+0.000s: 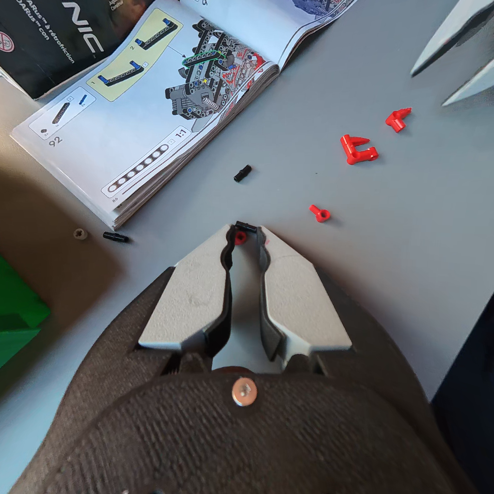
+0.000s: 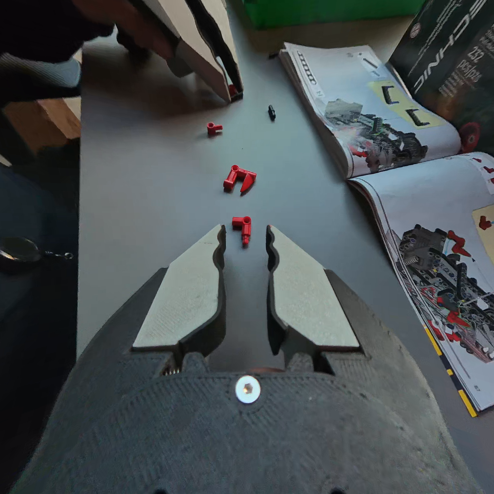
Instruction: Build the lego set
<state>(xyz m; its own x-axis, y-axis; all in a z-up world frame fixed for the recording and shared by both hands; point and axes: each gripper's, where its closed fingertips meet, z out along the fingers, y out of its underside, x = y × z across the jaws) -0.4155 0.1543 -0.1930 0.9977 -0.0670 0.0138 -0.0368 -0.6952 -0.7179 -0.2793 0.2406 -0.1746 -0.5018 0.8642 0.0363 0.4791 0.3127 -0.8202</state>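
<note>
My left gripper (image 1: 245, 230) is shut on a small red connector (image 1: 240, 237) with a black pin (image 1: 246, 226) lying across its fingertips, low over the grey table. It also shows in the right wrist view (image 2: 235, 96) at the top. My right gripper (image 2: 246, 226) is open, its tips on either side of a red angled connector (image 2: 238, 222) that lies on the table (image 2: 160, 213). In the left wrist view that connector (image 1: 398, 119) lies just below the right gripper (image 1: 427, 88). A red claw-shaped piece (image 2: 239, 178) and a small red pin connector (image 2: 213, 128) lie between the two grippers.
The open instruction booklet (image 1: 120, 120) and a black box (image 1: 48, 34) lie at the far left. Loose black pins (image 1: 242, 173) (image 1: 115, 236) and a grey bush (image 1: 80, 234) lie by the booklet's edge. A green object (image 1: 16, 307) sits at the left. The table edge (image 2: 80, 240) runs beside my right gripper. My left gripper is the nearer one to the grey bush (image 1: 80, 234): about 11 centimetres, against 25 centimetres.
</note>
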